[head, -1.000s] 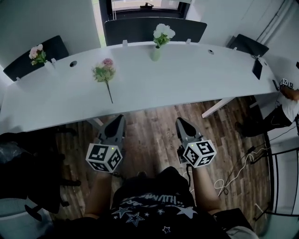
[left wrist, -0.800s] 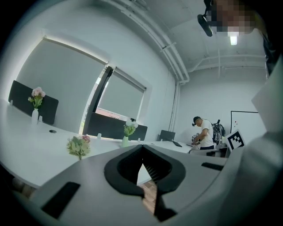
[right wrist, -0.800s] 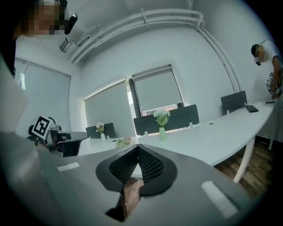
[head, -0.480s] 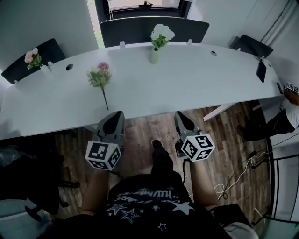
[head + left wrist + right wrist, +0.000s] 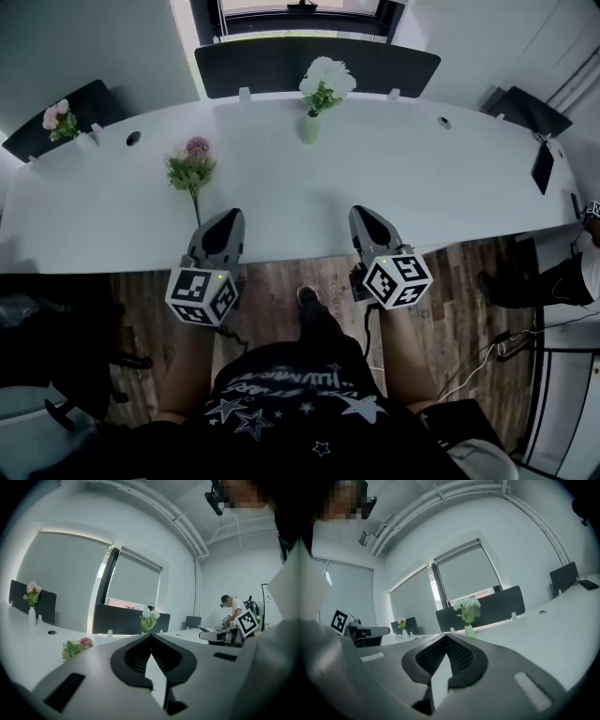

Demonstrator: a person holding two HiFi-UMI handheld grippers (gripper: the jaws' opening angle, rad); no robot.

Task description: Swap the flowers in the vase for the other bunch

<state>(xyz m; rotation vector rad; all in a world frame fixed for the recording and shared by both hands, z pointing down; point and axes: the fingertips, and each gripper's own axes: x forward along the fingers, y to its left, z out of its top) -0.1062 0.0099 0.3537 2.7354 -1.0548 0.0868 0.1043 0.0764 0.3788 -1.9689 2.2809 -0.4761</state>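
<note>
Hovering at the table (image 5: 422, 187) edge, left gripper (image 5: 228, 215) and right gripper (image 5: 361, 214) have jaws pressed together, empty. The pink bunch (image 5: 191, 169) lies just beyond the left; the vase (image 5: 310, 128) stands farther back.

Head view: high above, looking steeply down on curved white table (image 5: 394, 178); person's torso at bottom edge, left tool (image 5: 228, 219) and right tool (image 5: 362, 216) close below, at near table edge

Left gripper view: low, near level with table top, along own jaws, facing far window wall

Right gripper view: same low stance, same wall

All three views share vase with white flowers (image 5: 310, 122); head and left gripper views share pink bunch (image 5: 190, 167); each gripper view catches other tool at its side
</note>
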